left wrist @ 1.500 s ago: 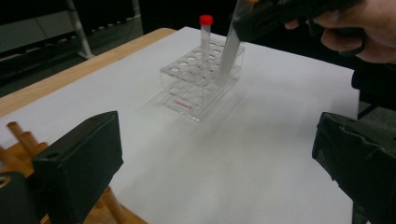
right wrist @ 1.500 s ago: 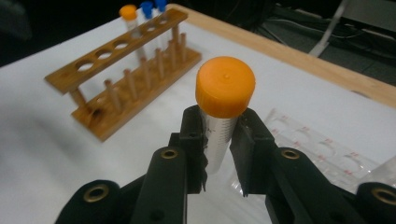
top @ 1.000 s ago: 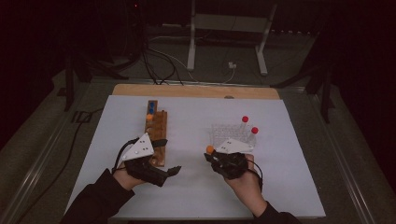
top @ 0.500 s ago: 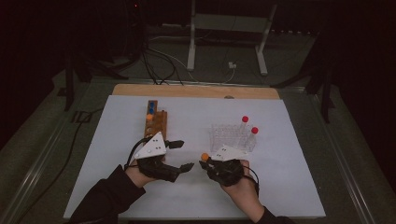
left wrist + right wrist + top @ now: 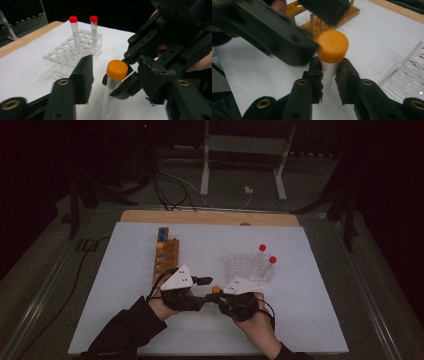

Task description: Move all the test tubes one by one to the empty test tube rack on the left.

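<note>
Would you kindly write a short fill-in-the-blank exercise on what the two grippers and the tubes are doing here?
1. The right gripper is shut on a tube with an ___ cap.
2. The left gripper has its jaws ___ around that cap.
3. The clear rack holds two tubes with ___ caps.

Missing words: orange; open; red

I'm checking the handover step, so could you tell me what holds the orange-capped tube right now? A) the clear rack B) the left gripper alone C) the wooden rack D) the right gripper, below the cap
D: in the right gripper view the right gripper is shut on the orange-capped tube just below its cap, while the left gripper stands open around it.
</note>
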`<state>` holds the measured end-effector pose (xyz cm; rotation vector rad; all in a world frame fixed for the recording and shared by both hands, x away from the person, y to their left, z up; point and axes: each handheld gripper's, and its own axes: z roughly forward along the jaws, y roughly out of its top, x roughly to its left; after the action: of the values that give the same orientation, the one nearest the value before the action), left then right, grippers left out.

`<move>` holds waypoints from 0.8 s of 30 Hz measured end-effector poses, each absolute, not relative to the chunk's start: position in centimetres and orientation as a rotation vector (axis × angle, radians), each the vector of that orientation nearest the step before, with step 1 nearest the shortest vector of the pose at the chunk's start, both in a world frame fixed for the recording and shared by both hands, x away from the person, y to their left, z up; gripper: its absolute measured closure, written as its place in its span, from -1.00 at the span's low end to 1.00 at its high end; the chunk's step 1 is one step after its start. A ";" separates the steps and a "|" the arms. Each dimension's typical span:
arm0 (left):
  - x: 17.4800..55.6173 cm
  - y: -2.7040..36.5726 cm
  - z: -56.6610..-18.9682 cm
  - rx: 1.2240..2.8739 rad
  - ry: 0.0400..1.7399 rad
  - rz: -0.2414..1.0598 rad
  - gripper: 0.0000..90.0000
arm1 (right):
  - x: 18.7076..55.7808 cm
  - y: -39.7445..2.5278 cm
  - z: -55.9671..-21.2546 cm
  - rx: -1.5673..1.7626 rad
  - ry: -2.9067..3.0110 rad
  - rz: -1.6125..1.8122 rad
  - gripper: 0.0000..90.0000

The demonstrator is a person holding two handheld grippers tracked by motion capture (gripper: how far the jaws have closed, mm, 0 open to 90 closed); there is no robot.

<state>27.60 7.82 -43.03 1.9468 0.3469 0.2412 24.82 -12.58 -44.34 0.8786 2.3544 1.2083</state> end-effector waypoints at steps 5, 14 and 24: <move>27.9 7.3 -43.3 1.953 0.348 0.231 0.41 | 24.8 -12.5 -44.4 0.881 2.354 1.212 0.65; 27.9 7.8 -42.7 1.937 0.353 0.280 0.59 | 24.9 -12.7 -44.2 0.888 2.345 1.251 0.49; 29.1 11.7 -39.3 1.867 0.414 0.410 0.59 | 24.9 -13.6 -43.5 0.897 2.269 1.323 -0.11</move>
<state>29.09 11.66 -39.26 1.8668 0.4138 0.4104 24.89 -13.65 -43.46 0.8967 2.2690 1.3229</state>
